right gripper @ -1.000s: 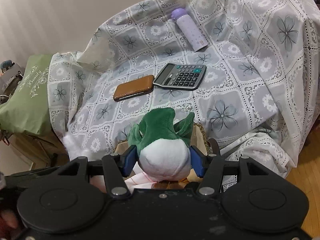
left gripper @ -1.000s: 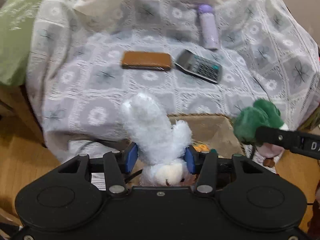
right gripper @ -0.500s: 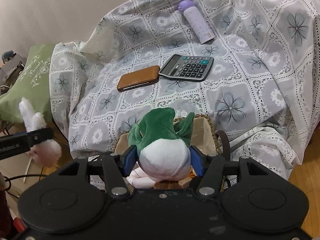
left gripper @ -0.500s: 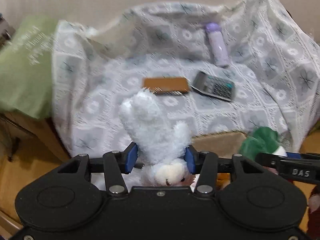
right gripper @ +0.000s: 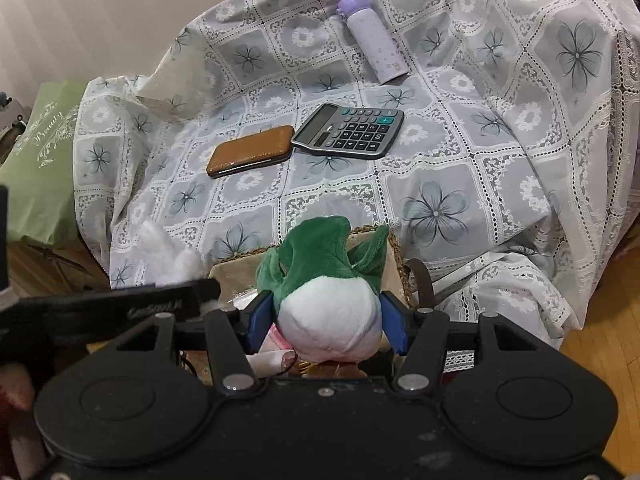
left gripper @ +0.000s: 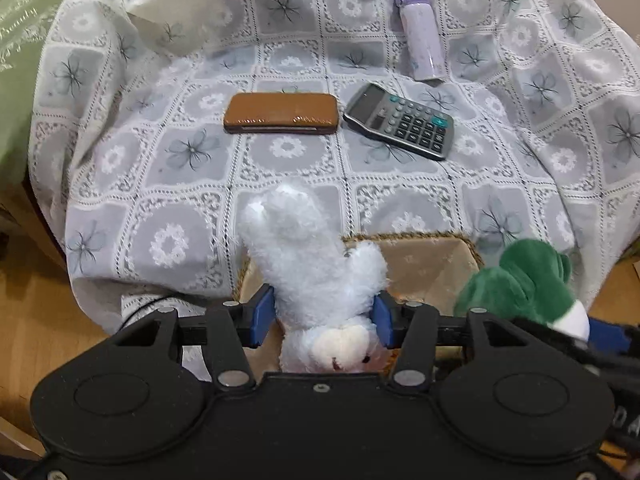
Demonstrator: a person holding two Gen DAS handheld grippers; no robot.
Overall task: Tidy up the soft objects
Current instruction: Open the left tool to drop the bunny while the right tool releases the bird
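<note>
Blue pads of the left gripper point(left gripper: 323, 316) sat against the flanks of the white plush point(left gripper: 316, 276), which hung head-down between them; the jaws had just been opening, and contact looked light. Right gripper point(right gripper: 327, 318) was clamped on the green plush point(right gripper: 324, 280), its white belly toward the lens, squeezed from both sides.

Below both toys: the woven basket point(left gripper: 424, 240) with its beige liner, set against the front of the lace-covered seat. In the right wrist view other soft items showed low inside it, too hidden to name. Beyond, on the lace cover point(left gripper: 192, 152), lay 3 hard things: brown case point(left gripper: 281, 119), calculator point(left gripper: 400, 126) and purple bottle point(left gripper: 420, 38).

Risks, as judged:
- With the left grip slackening, the white plush could slip early. It hung near the basket's left rim, so it might catch there or tumble to the wood floor.
- The 2 grippers were close over 1 opening; crowding could knock the green plush or tilt the basket.

Against the frame 0.5 s earlier: the left view had swung back over the basket, with the case and calculator nearer centre. The right view had hardly changed, except that the left gripper and white plush stood closer in, beside the green one.
</note>
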